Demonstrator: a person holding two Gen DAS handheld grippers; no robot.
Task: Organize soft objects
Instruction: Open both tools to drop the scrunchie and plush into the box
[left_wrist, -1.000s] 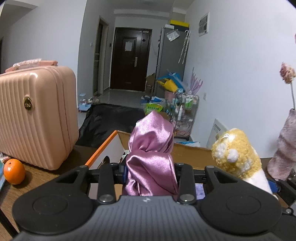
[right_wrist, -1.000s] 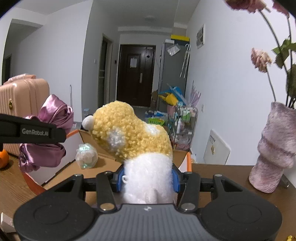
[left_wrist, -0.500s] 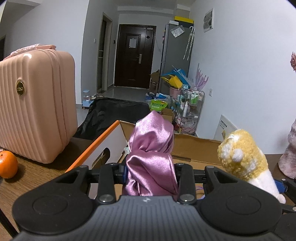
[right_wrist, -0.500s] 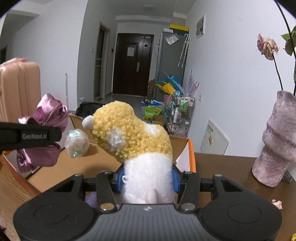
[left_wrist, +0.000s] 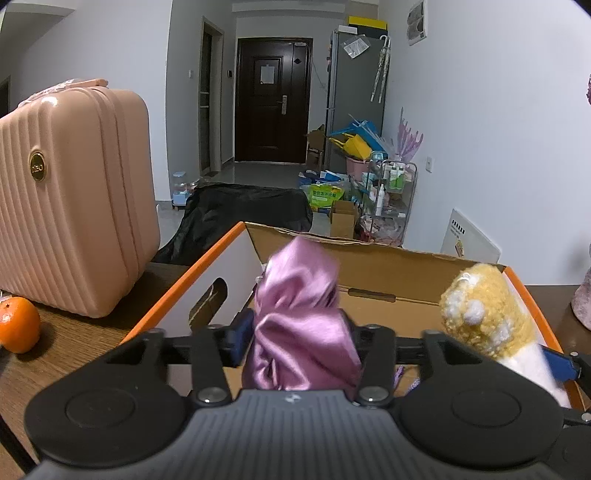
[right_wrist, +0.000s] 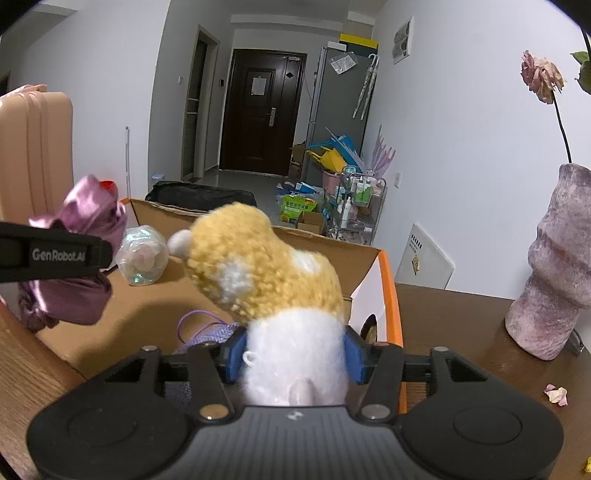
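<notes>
Left wrist: left gripper (left_wrist: 301, 341) pinches glossy satin pouch (left_wrist: 299, 317)

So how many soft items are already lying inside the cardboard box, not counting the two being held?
2: an iridescent wrapped ball at the far left of the cardboard box, and a purple knitted piece on the near floor. The held plush may hide others.

Our two claws: matching black plastic bodies

Our left claw (left_wrist: 301, 341) and right claw (right_wrist: 295, 354) show ribbed grey-black housings, round side discs, silver screws and blue finger pads (right_wrist: 354, 354); white "GenRobot.AI" lettering marks one finger.
</notes>
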